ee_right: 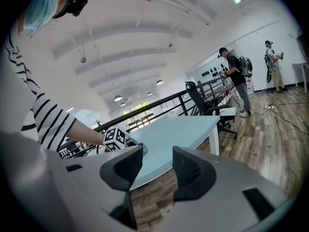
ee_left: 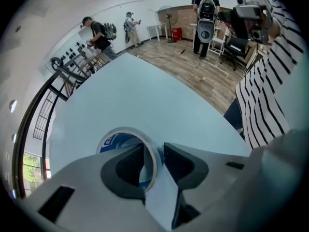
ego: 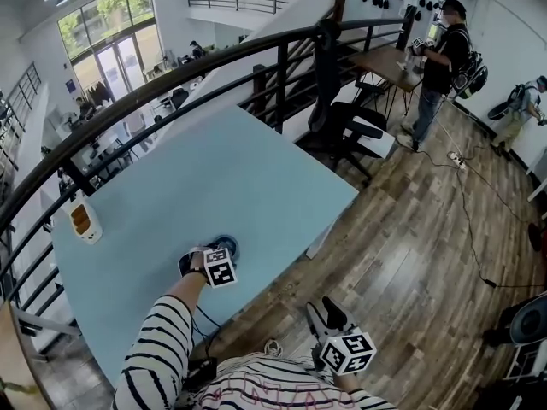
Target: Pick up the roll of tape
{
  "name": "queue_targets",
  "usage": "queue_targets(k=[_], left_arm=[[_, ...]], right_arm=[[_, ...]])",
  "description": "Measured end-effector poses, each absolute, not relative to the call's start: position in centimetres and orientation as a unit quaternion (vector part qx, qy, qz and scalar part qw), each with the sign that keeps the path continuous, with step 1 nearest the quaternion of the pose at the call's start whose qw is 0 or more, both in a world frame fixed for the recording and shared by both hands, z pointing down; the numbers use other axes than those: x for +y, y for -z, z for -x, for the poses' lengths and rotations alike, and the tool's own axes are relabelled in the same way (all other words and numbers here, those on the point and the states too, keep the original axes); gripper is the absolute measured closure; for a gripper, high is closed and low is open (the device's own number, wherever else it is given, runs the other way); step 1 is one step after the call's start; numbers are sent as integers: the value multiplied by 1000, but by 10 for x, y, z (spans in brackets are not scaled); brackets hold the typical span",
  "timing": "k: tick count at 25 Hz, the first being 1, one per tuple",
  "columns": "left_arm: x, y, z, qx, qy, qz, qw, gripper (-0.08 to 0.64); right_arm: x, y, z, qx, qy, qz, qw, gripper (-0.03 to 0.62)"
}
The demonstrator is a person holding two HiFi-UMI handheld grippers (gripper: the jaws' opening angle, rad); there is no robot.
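Observation:
The roll of tape (ego: 227,244), white-rimmed with a blue inner label (ee_left: 115,138), lies flat on the light blue table (ego: 214,169) near its front edge. My left gripper (ego: 219,254) points steeply down onto it. In the left gripper view my left gripper (ee_left: 154,151) straddles the roll's wall: one jaw stands inside the ring, the other outside with a thin gap to the rim. My right gripper (ego: 323,313) hangs off the table over the wooden floor. Its jaws (ee_right: 157,161) are open and hold nothing.
A small white object with orange parts (ego: 84,220) sits at the table's left edge. A dark railing (ego: 171,79) runs behind the table. A black office chair (ego: 342,131) stands beyond the far corner. A person (ego: 440,58) stands by another table, and a cable (ego: 466,203) crosses the floor.

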State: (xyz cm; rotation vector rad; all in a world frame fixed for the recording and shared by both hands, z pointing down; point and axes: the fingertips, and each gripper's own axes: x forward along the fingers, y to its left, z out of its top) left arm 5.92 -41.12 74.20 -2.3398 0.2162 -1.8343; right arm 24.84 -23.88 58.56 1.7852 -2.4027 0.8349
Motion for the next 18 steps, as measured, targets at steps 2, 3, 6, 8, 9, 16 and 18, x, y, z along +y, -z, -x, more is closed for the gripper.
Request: queue_targets(k=[2, 3, 6, 8, 9, 16, 18], left_arm=[[-408, -743, -60, 65, 620, 777, 91, 430], [-406, -742, -59, 65, 622, 775, 94, 440], [-406, -742, -58, 72, 624, 772, 98, 446], [-405, -742, -58, 75, 622, 772, 107, 450], [-405, -742, -58, 75, 621, 771, 116, 453], [-398, -728, -58, 104, 592, 786, 144, 466], [-397, -721, -55, 120, 578, 795, 138, 466]], right_arm=[[-239, -584, -244, -775, -268, -572, 18, 405], [-240, -583, -243, -776, -267, -571, 18, 405], [-239, -581, -240, -776, -267, -571, 19, 405], [-239, -582, -238, -775, -268, -572, 20, 405], [-238, -582, -238, -775, -267, -572, 20, 405], [-236, -574, -226, -781, -260, -567, 22, 405], [-236, -573, -218, -783, -260, -564, 23, 405]])
